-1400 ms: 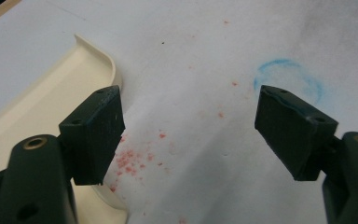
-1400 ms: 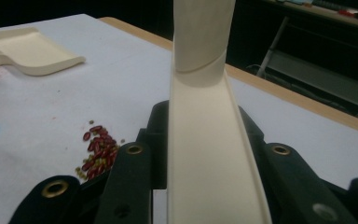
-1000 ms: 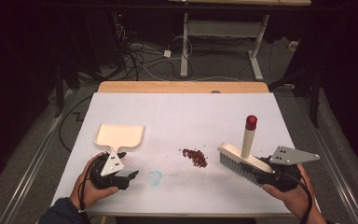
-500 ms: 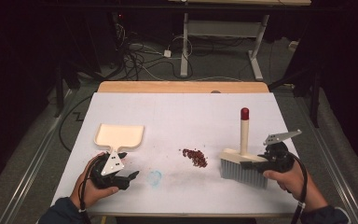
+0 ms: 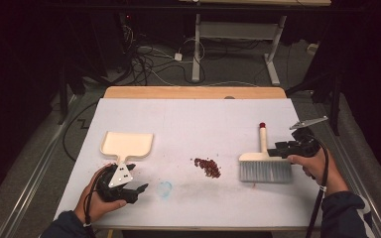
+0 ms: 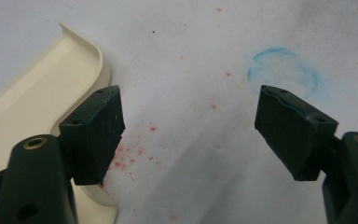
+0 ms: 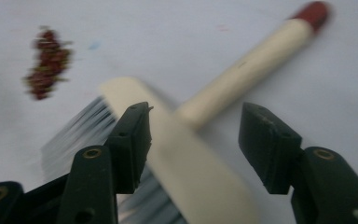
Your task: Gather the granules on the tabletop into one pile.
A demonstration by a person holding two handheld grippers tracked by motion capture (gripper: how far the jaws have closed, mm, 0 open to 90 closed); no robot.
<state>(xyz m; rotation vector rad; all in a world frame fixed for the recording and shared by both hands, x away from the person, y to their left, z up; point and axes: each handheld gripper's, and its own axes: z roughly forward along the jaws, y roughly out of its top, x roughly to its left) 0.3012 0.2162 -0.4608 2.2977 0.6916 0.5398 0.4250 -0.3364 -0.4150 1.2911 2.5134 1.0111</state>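
A cream brush (image 5: 259, 157) with grey bristles and a red-tipped handle rests on the white table (image 5: 193, 119) at the right, handle pointing to the far side. My right gripper (image 5: 279, 148) is at its right end. Its jaws have just been opening, and the brush's back (image 7: 177, 149) lies between them with a gap to the right pad (image 7: 265, 144). A small pile of dark red crumbs (image 5: 207, 167) lies left of the bristles. The cream dustpan (image 5: 126, 145) lies at the left. My left gripper (image 5: 138, 190) stands open and empty just in front of it.
A faint blue ring (image 5: 164, 188) is drawn on the table by the left gripper, with red specks (image 6: 121, 161) around it. A wooden strip (image 5: 193, 92) edges the table's far side. Cables and desk legs (image 5: 197, 49) lie on the floor beyond.
The right hand moved away from the front edge and lowered the brush from a tilted, raised hold onto the table. Its jaws went from shut on the brush to open. The left hand stayed put.
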